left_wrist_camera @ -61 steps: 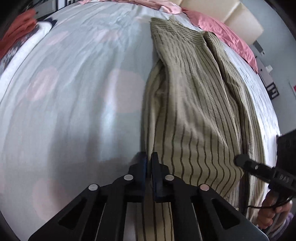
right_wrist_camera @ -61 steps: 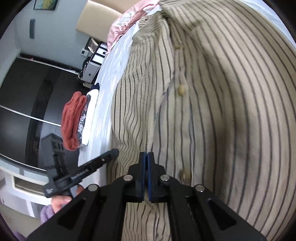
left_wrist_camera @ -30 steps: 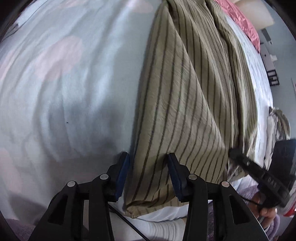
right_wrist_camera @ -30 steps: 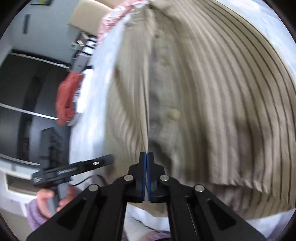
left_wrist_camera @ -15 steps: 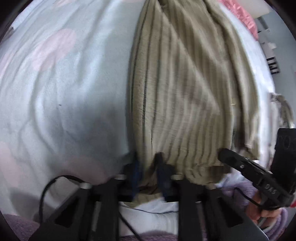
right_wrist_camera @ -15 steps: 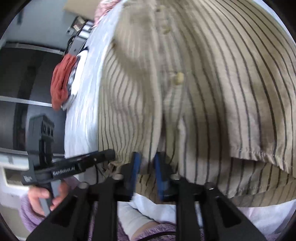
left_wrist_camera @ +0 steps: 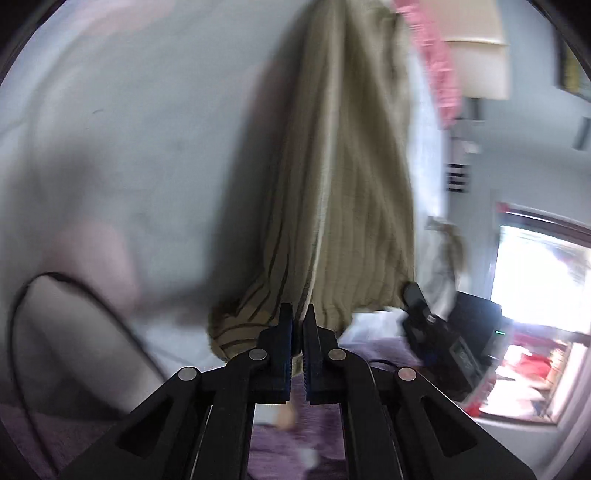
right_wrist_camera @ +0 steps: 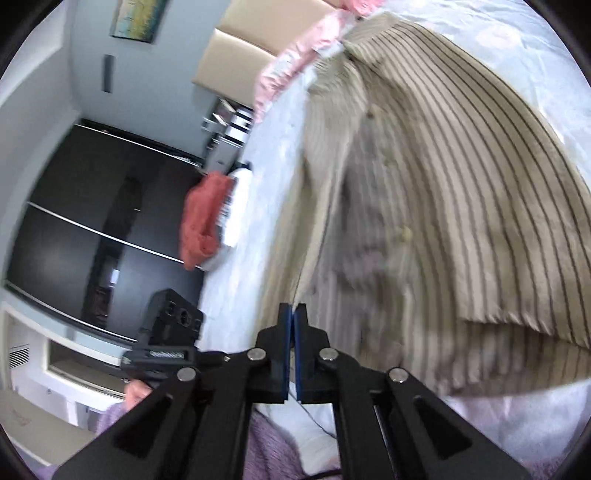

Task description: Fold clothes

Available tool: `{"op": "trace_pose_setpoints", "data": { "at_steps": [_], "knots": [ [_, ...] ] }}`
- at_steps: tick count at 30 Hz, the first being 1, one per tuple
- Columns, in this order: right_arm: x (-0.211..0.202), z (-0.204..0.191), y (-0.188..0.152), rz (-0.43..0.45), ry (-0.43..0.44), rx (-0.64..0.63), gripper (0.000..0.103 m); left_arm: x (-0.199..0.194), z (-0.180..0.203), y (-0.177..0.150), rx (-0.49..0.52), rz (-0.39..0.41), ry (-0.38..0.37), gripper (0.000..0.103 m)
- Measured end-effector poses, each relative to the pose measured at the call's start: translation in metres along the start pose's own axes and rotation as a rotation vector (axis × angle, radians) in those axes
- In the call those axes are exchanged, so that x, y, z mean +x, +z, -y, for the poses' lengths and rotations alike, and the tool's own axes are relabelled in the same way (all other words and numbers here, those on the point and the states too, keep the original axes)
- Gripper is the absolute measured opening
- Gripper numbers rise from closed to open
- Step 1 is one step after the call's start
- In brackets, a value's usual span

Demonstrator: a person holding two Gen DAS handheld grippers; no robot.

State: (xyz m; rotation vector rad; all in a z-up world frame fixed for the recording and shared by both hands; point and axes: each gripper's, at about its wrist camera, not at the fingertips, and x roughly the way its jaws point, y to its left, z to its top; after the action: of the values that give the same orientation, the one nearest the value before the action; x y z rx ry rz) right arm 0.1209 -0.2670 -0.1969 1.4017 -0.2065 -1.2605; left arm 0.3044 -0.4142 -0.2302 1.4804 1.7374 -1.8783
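Left wrist: tongs now clamping shirt.

Pink pillow, dark wardrobe, window.

We see daylight from a blown-out window, a soft shadow left of the shirt, heavy motion blur in both views, and fisheye bending with dark corners.

Striped shirt: stripes smeared by motion blur in left wrist view; lower hem hidden behind left gripper. Bedsheet: pattern blurred, indistinct. Wall picture: cut off by frame edge. Folded stack: contents unreadable.
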Motion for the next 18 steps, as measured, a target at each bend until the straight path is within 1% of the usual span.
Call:
{"op": "trace_pose_setpoints", "data": {
  "at_steps": [2, 4, 5, 7, 8, 10, 12, 13, 15, 16, 17, 18],
  "knots": [
    [0.014, 0.003, -0.002, -0.056, -0.087, 0.017, 0.001, 0.015, 0.003, 0.001, 0.015, -0.009, 0.22, 0.004],
    [0.024, 0.005, -0.004, -0.11, -0.193, 0.012, 0.001, 0.027, 0.011, 0.001, 0.049, -0.021, 0.355, 0.004],
    [0.029, 0.003, -0.005, -0.123, -0.252, -0.005, 0.001, 0.031, 0.016, 0.001, 0.07, -0.025, 0.387, 0.004],
    [0.038, 0.0, -0.008, -0.15, -0.357, -0.039, 0.002, 0.033, 0.02, 0.001, 0.075, -0.027, 0.405, 0.005],
    [0.042, -0.002, -0.008, -0.163, -0.376, -0.051, 0.002, 0.032, 0.02, 0.001, 0.072, -0.025, 0.401, 0.005],
    [0.046, -0.002, -0.009, -0.188, -0.396, -0.052, 0.005, 0.029, 0.02, 0.0, 0.061, -0.018, 0.39, 0.005],
    [0.051, 0.005, -0.012, -0.24, -0.395, -0.025, 0.006, 0.026, 0.02, 0.0, 0.044, -0.007, 0.378, 0.005],
    [0.05, 0.007, -0.012, -0.248, -0.398, -0.016, 0.006, 0.024, 0.02, 0.0, 0.033, 0.0, 0.373, 0.005],
    [0.036, 0.007, -0.008, -0.201, -0.421, -0.018, 0.006, 0.015, 0.02, -0.001, 0.013, 0.04, 0.357, 0.006],
    [0.028, 0.007, -0.006, -0.178, -0.433, -0.019, 0.006, 0.009, 0.022, -0.002, 0.01, 0.064, 0.335, 0.006],
    [0.021, 0.006, -0.004, -0.154, -0.444, -0.021, 0.007, 0.005, 0.024, -0.002, 0.013, 0.085, 0.301, 0.008],
    [0.014, 0.006, -0.002, -0.131, -0.456, -0.022, 0.008, 0.0, 0.027, -0.004, 0.023, 0.109, 0.264, 0.013]
  ]
}}
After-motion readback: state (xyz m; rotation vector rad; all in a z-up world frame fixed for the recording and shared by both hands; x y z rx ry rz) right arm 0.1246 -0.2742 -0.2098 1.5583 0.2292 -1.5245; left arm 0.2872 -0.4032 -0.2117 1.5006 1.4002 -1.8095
